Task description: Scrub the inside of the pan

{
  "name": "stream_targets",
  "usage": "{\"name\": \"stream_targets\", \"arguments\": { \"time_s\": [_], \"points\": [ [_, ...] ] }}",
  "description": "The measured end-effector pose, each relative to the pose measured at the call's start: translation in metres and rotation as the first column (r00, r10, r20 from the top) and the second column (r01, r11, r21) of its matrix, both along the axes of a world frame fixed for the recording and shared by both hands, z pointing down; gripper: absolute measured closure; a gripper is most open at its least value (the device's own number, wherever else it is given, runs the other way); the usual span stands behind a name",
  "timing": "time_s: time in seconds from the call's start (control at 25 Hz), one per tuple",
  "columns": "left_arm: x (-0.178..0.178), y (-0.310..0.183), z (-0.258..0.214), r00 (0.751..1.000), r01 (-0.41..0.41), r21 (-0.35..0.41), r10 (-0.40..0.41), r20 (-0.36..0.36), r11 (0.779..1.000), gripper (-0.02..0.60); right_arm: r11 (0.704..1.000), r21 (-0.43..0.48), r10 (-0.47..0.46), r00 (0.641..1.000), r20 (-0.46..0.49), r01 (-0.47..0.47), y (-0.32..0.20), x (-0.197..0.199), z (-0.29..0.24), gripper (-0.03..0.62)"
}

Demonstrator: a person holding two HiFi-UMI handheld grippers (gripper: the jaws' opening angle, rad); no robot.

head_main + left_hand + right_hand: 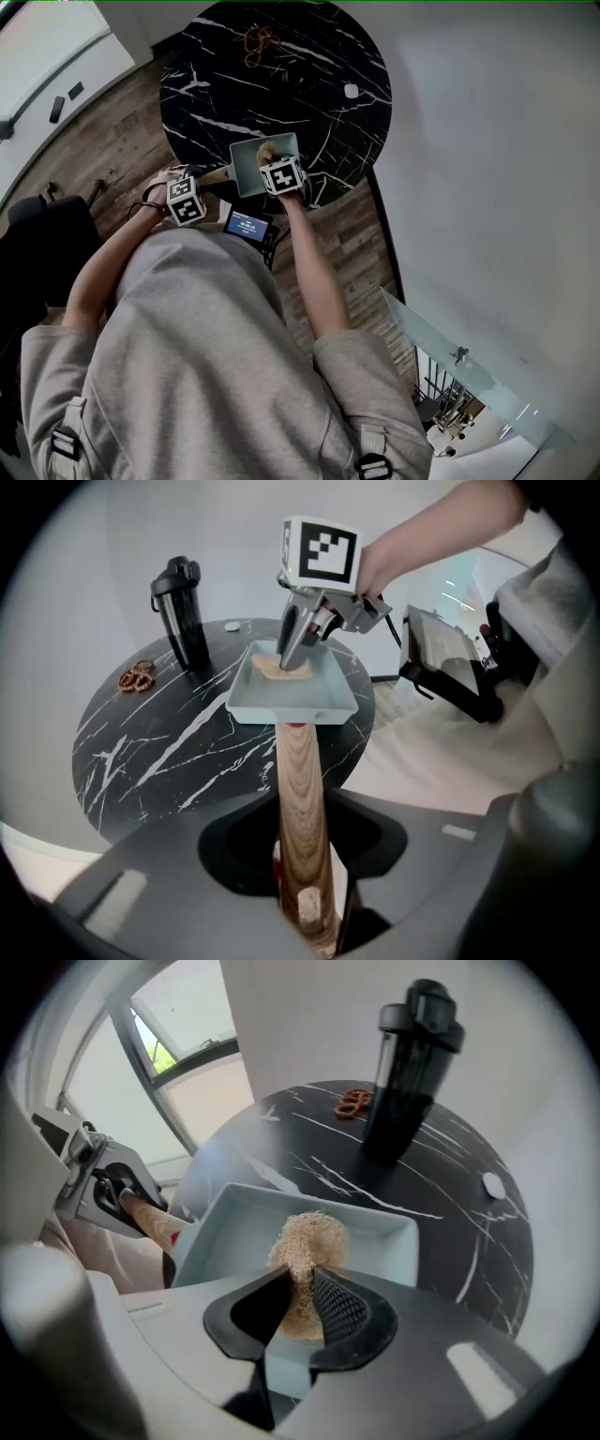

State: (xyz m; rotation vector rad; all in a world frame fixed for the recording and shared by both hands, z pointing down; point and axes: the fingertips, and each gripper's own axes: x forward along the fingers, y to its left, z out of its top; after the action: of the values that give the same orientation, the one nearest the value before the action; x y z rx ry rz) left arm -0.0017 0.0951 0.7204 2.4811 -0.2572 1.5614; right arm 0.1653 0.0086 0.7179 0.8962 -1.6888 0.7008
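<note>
Black marble table [314, 56], wood floor [112, 141], left gripper [302, 869] jaws clamping pan handle [300, 771], right gripper [302, 1288] jaws pinching loofah [307, 1234] inside pan [234, 1222]

The right gripper [298, 1299] hides the lower part of the scrub pad [307, 1241]; the near end of the wooden handle [300, 789] disappears inside the left gripper [309, 902]; the pan [291, 710] screens part of its floor with its near wall; on the desk [206, 103], a small white object [351, 91] and a brown tangle [259, 39] are too small to identify; print on the lit screen [248, 225] is unreadable.
</note>
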Motion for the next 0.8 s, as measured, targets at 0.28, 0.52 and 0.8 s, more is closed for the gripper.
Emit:
{"name": "stream_targets", "arguments": {
  "time_s": [0.28, 0.52, 0.8],
  "points": [
    [0.000, 0.000, 0.000, 1.000, 0.015, 0.002, -0.015, 0.012, 1.000, 0.446, 0.993, -0.115, 0.022, 1.000, -0.020, -0.024, 0.030, 0.025, 0.022, 0.500],
    [0.000, -0.001, -0.004, 1.000, 0.017, 0.024, -0.017, -0.003, 1.000, 0.440, 0.961, -0.193, -0.165, 0.971, 0.171, 0.197, 0.057, -0.046, 0.011, 0.499],
    [0.005, -0.014, -0.078, 0.974, 0.120, 0.185, -0.080, -0.212, 0.975, 0.388, 0.977, 0.153, -0.183, 0.945, 0.272, 0.145, 0.031, -0.045, -0.103, 0.510]
  ]
}}
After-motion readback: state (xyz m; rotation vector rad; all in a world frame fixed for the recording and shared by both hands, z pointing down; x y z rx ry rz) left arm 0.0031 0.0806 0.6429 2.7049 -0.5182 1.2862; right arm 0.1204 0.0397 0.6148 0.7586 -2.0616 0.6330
